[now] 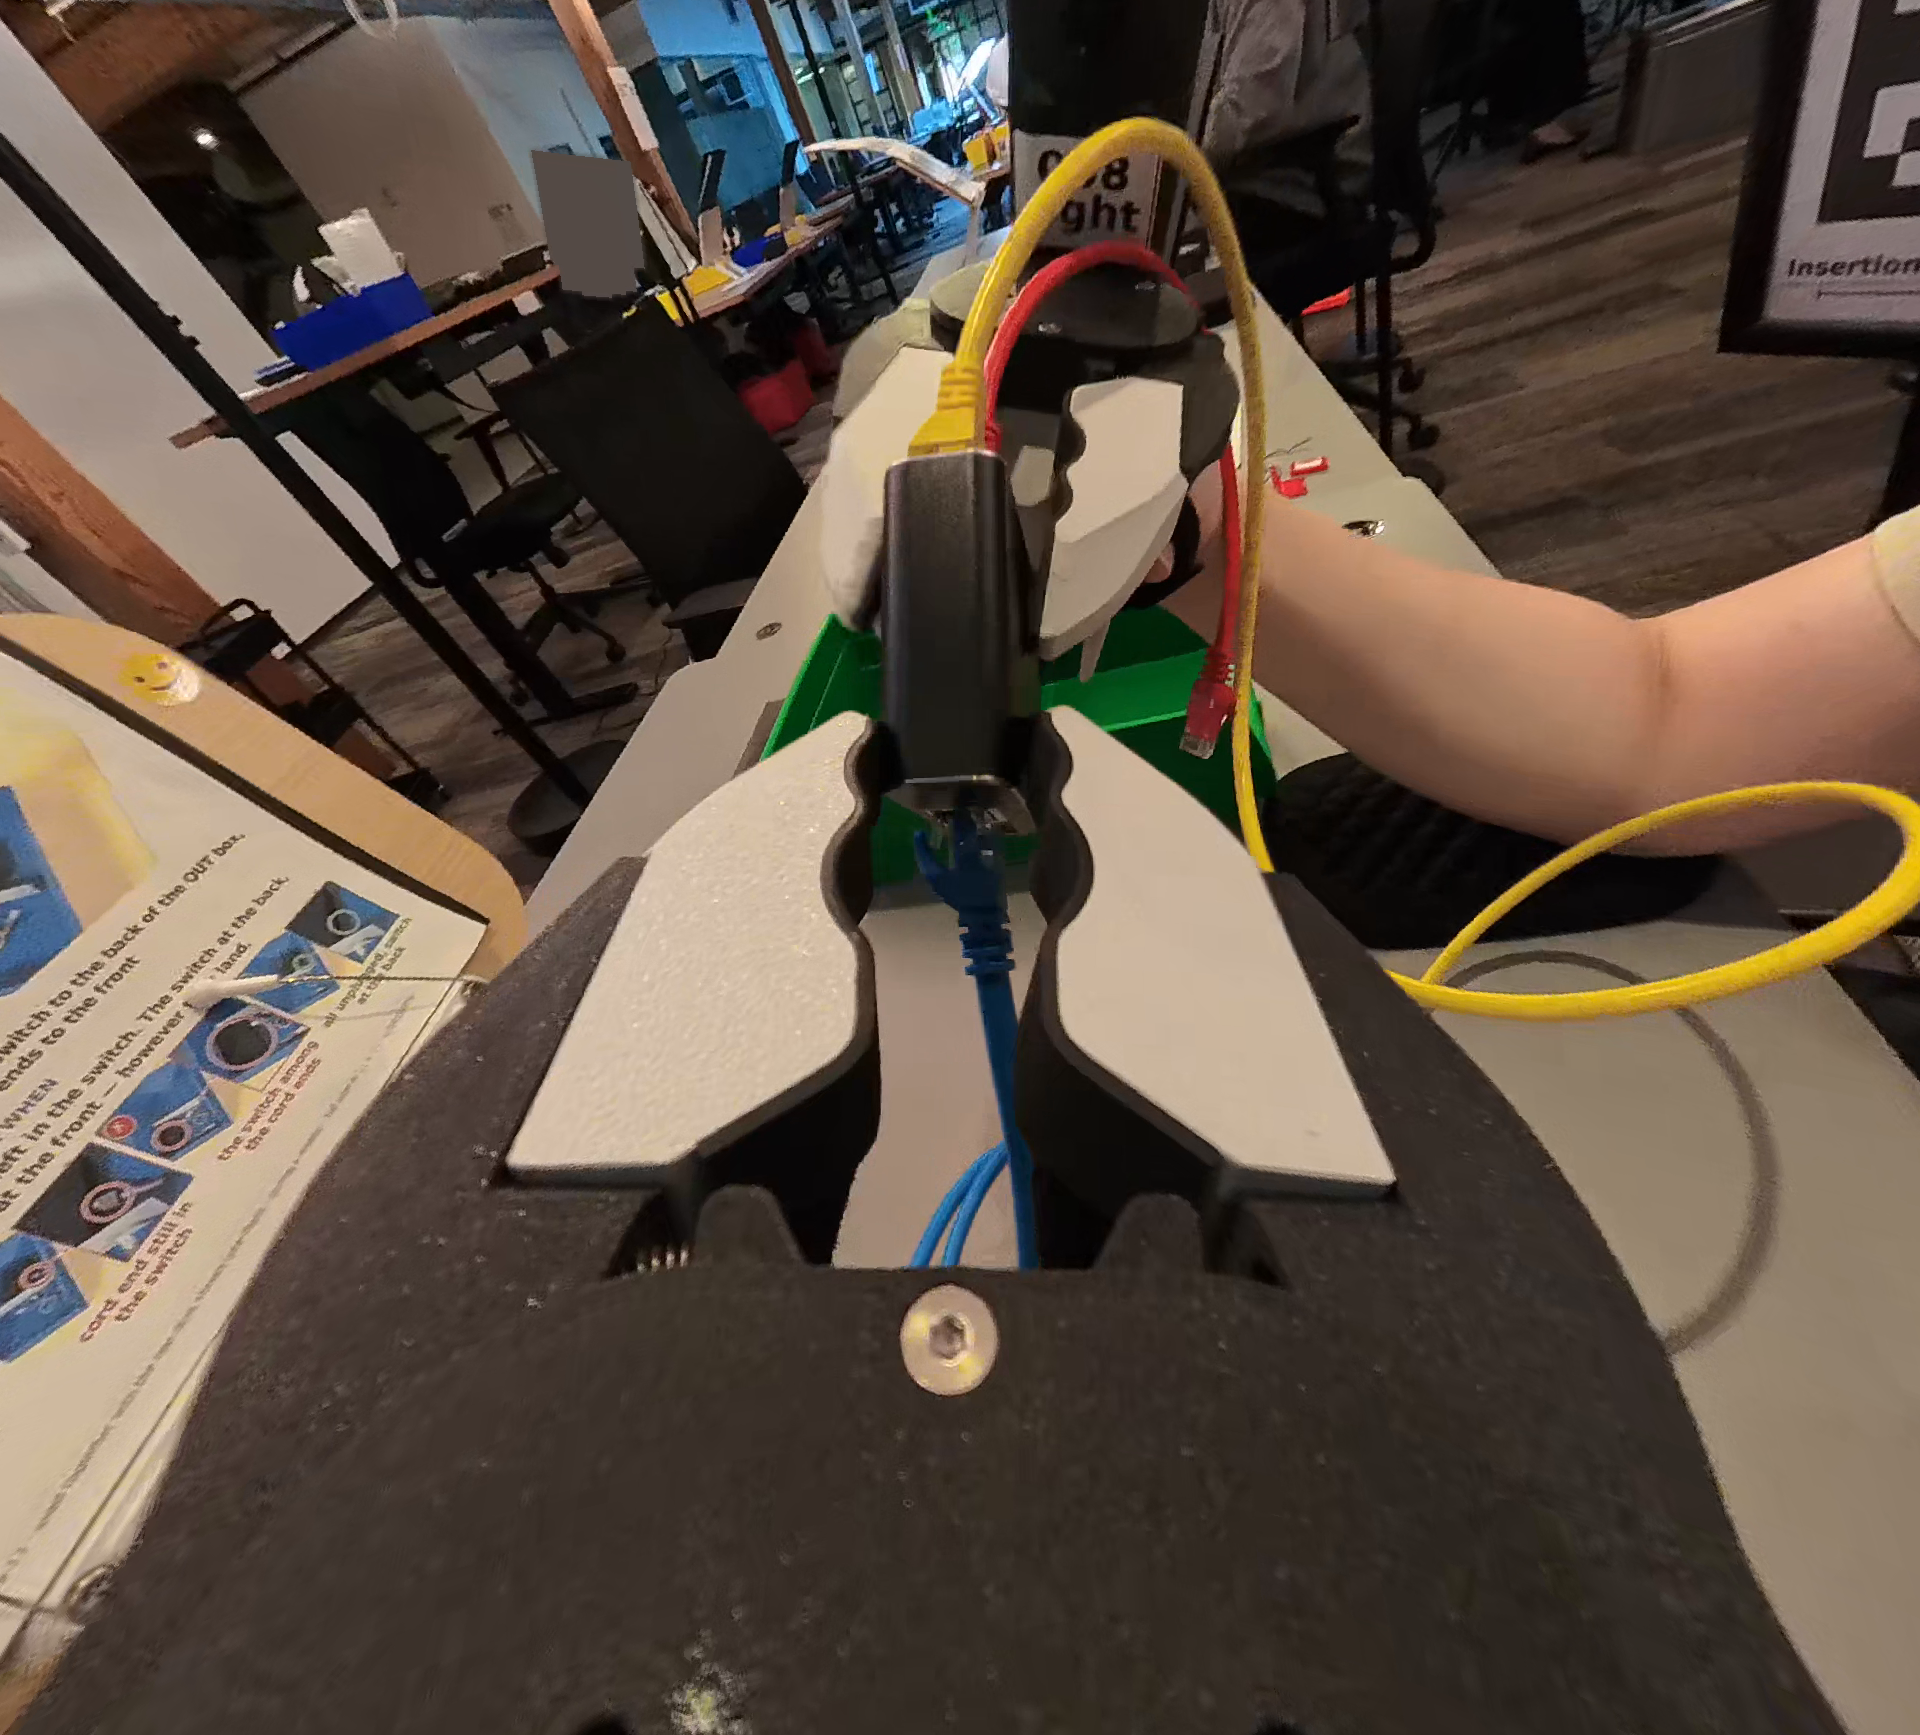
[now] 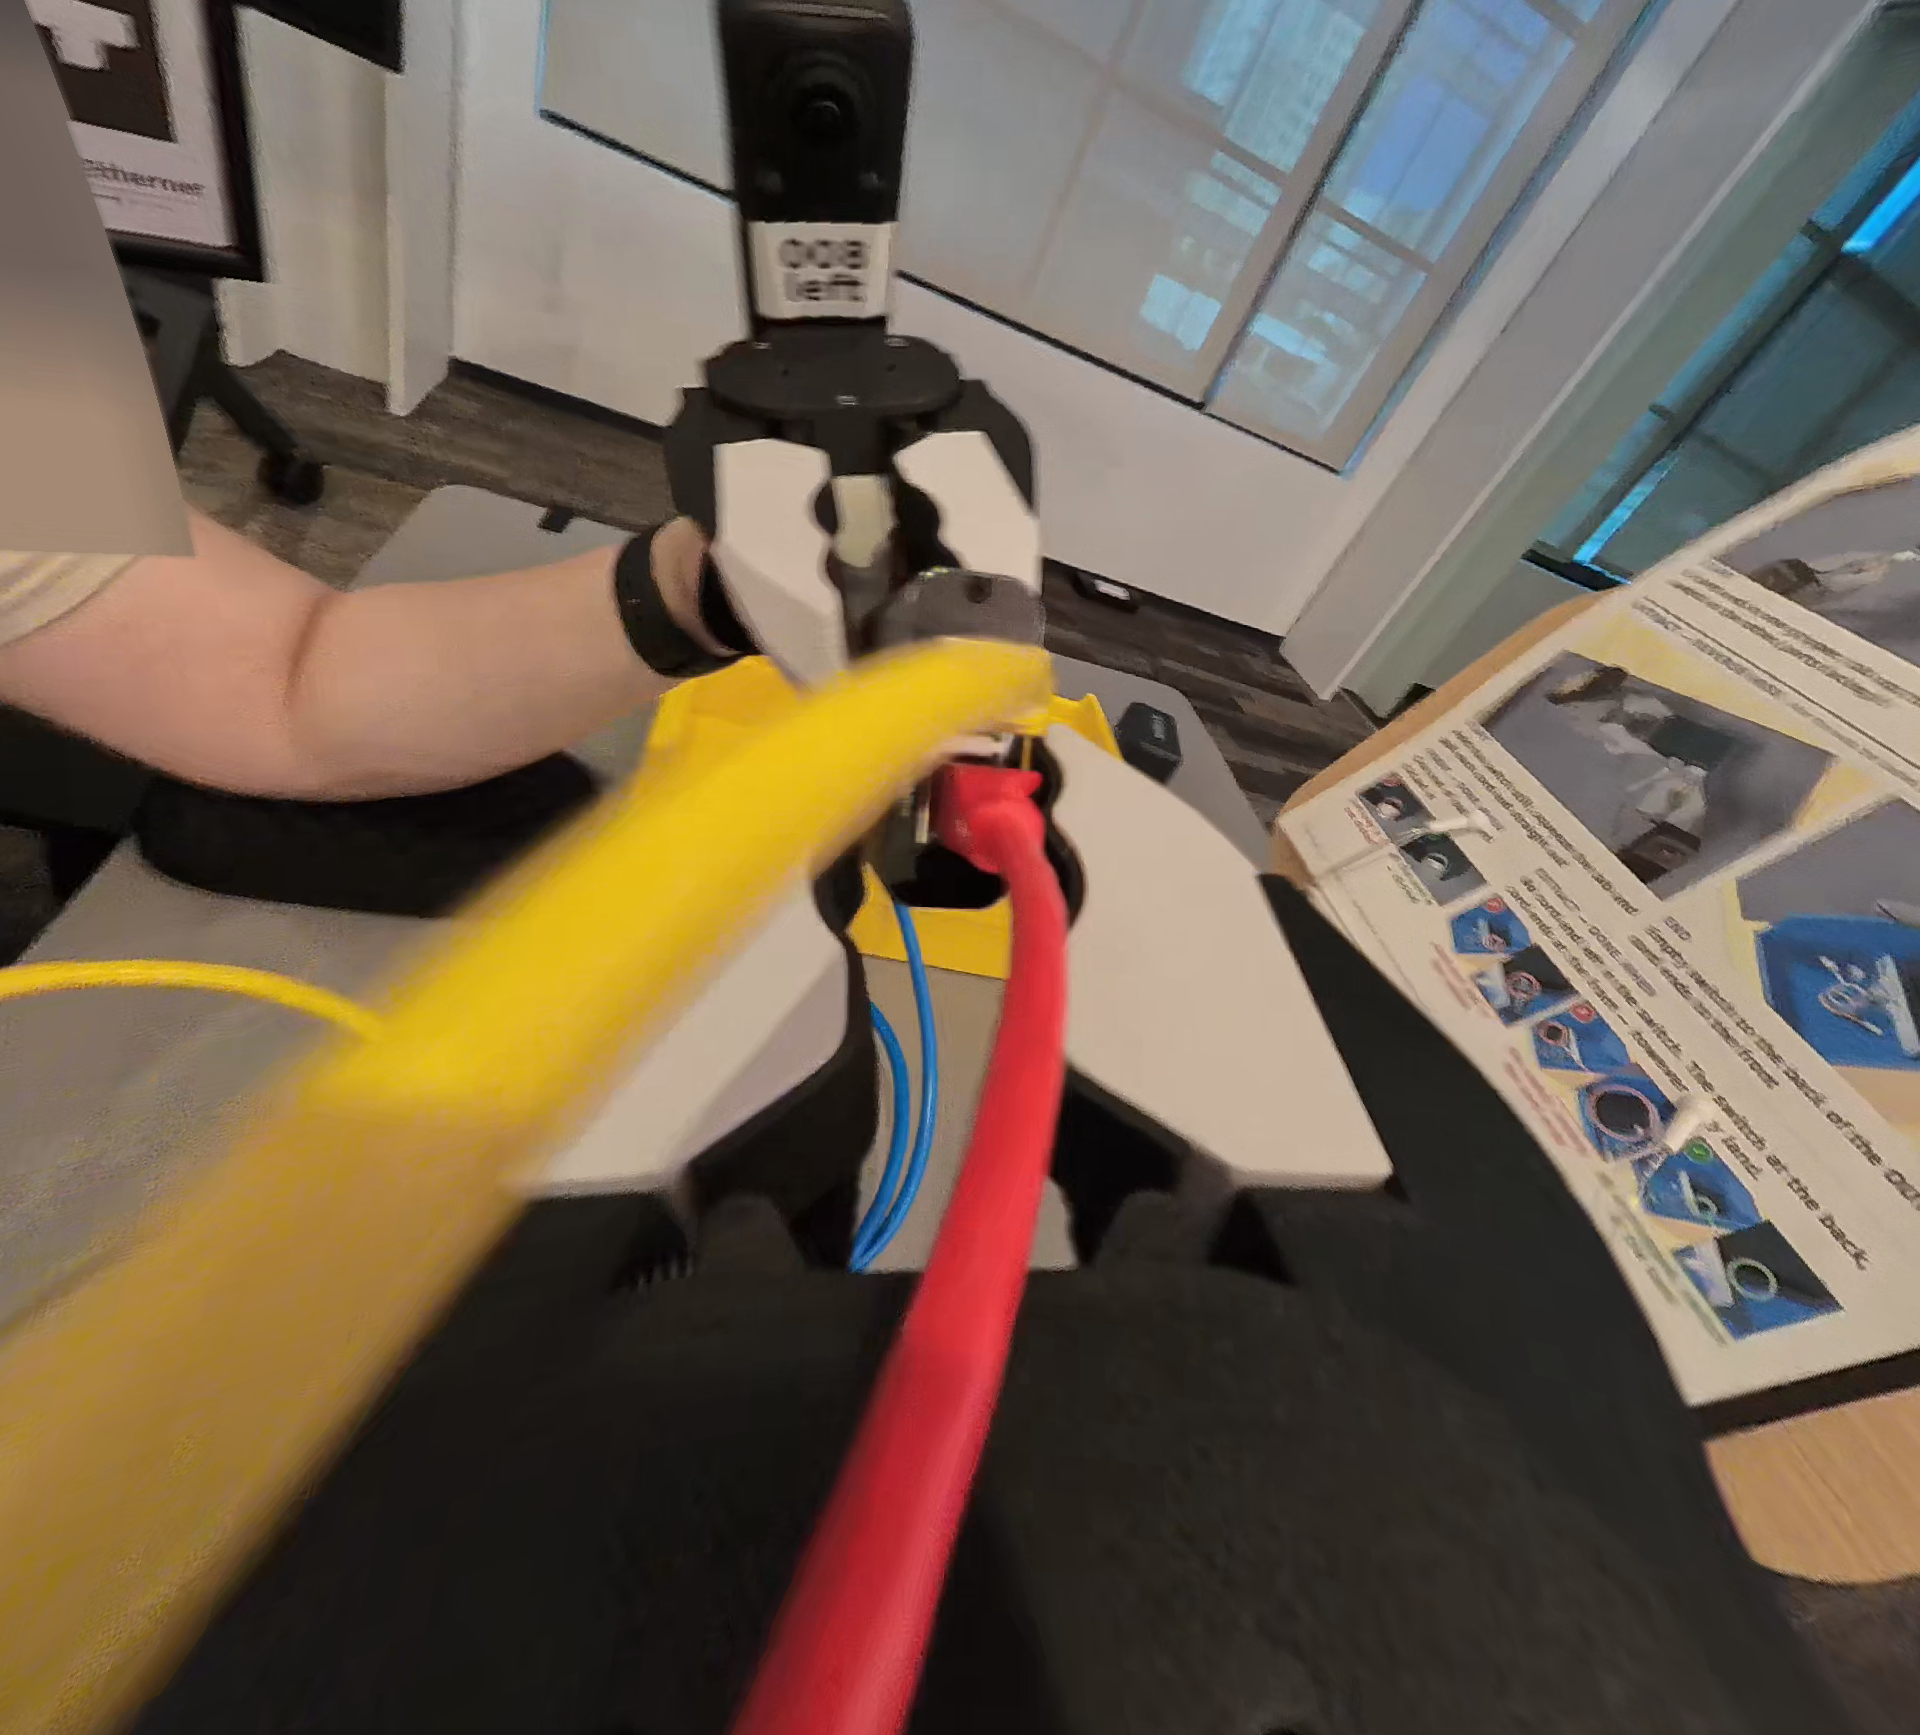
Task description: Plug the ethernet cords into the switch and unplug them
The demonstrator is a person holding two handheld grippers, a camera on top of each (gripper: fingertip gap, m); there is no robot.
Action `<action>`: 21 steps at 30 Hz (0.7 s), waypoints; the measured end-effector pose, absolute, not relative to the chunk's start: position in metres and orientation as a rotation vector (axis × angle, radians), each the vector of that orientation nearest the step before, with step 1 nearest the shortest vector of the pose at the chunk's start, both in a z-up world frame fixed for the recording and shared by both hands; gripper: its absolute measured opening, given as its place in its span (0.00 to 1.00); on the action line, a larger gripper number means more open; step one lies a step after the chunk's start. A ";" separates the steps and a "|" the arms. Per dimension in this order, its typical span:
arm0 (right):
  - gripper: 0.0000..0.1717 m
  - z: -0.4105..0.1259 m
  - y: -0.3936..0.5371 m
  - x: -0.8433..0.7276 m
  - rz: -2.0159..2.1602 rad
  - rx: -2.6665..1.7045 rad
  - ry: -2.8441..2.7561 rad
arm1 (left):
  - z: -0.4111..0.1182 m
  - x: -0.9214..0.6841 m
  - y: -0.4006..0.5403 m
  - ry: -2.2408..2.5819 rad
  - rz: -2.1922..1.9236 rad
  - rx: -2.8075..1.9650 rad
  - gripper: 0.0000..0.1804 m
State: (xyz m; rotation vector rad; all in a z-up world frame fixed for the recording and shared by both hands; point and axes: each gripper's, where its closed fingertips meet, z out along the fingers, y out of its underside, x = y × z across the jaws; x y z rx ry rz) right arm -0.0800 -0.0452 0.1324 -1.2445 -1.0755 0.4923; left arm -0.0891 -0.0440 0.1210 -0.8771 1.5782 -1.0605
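I see the small black box-shaped switch [image 1: 951, 615] held up in the air between my two grippers, above the pale grey table [image 1: 1621, 1197]. My left gripper [image 1: 956, 755] squeezes one end of it, with both white fingers [image 1: 727, 937] pressed on its sides. My right gripper [image 2: 940, 812] is at the other end of the switch, closed in around it, but the yellow cord hides one finger, so I cannot tell if it truly holds on.

A yellow ethernet cord [image 1: 1236, 397] is plugged into the far end of the switch and loops out over the table. A red ethernet cord [image 2: 997, 1114] is plugged in right beside it, and its other end hangs loose with its red plug [image 1: 1208, 706] free. A dark blue ethernet cord [image 1: 987, 947] goes into the near end, between my left fingers.

Under the switch sits a green plastic bin [image 1: 1143, 698] in the left wrist view and a yellow plastic bin [image 2: 717, 709] in the right wrist view. A printed sheet with pictures [image 1: 156, 1062] lies on a wooden board [image 1: 343, 781] to the side. A person's bare arm [image 1: 1558, 709] reaches in to the right gripper
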 end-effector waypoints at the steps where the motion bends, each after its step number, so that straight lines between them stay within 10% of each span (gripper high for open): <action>1: 0.16 0.134 -0.048 -0.082 0.504 -1.248 -1.082 | 0.122 -0.090 -0.045 1.576 -1.071 -0.870 0.14; 8: 0.15 0.151 -0.035 -0.061 0.334 -1.290 -0.971 | 0.143 -0.108 -0.018 1.403 -0.994 -0.893 0.26; 21: 0.15 0.338 -0.019 0.065 -0.445 -1.687 -0.637 | 0.197 -0.188 0.017 1.088 -1.143 -0.892 0.16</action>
